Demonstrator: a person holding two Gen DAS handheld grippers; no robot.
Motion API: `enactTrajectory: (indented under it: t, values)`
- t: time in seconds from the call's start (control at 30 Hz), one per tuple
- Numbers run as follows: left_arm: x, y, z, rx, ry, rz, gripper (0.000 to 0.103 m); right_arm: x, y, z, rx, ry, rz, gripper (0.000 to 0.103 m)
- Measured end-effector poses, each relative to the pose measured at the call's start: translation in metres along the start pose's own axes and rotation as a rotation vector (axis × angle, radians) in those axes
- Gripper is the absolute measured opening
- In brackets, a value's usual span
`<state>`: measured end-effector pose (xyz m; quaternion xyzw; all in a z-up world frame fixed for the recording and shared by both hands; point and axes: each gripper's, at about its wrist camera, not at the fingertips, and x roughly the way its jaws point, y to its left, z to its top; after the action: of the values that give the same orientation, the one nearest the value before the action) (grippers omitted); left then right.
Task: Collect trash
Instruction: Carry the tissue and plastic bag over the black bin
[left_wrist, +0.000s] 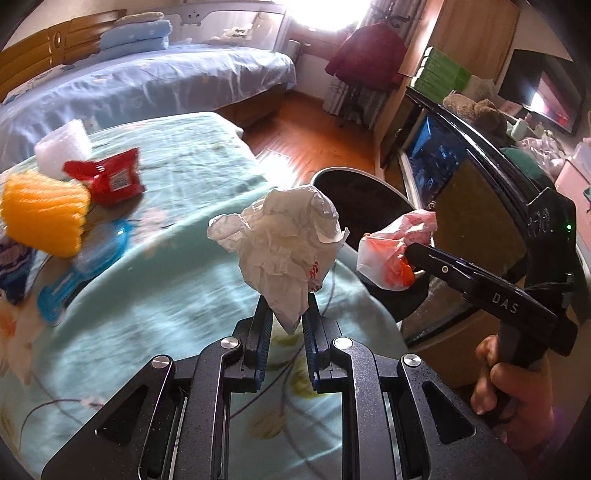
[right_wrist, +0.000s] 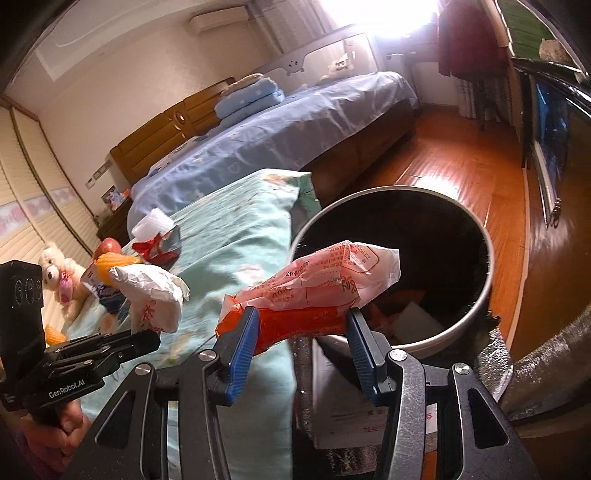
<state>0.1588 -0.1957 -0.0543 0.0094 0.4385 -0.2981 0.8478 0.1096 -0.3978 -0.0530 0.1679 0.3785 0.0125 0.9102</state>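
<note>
Right wrist: right claw (right_wrist: 301, 332) half-open, gripping orange-white wrapper (right_wrist: 317, 291).

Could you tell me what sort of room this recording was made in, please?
Most likely a home bedroom: a bed with blue sheets and folded quilts against a wooden headboard, a teddy bear, and clothes hanging by the window.

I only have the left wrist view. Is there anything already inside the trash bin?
Observer: Yes. The right wrist view looks into the trash bin; a white box and something orange lie at the bottom.
Operator: Is the orange bag over the opening?
Observer: Its far end overhangs the rim; the right gripper grips the orange bag on the near side.
Operator: Anything on the bed I can't see?
Observer: A white teddy bear near the left gripper.
</note>
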Motion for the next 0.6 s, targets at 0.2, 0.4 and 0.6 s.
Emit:
enactTrajectory:
  t: [0.2, 0.4, 0.6]
  values:
    - [0.012, -0.017, 0.012, 0.032, 0.008, -0.013, 0.015, 0.000, -0.016, 0.008, 0.017, -0.010, -0.030, 0.049]
    - [0.027, -0.029, 0.022, 0.053, 0.024, -0.028, 0.015, 0.002, -0.033, 0.015, 0.038, -0.016, -0.060, 0.049]
    - [0.042, -0.039, 0.029, 0.061, 0.046, -0.046, 0.015, 0.007, -0.046, 0.021, 0.051, -0.017, -0.083, 0.049]
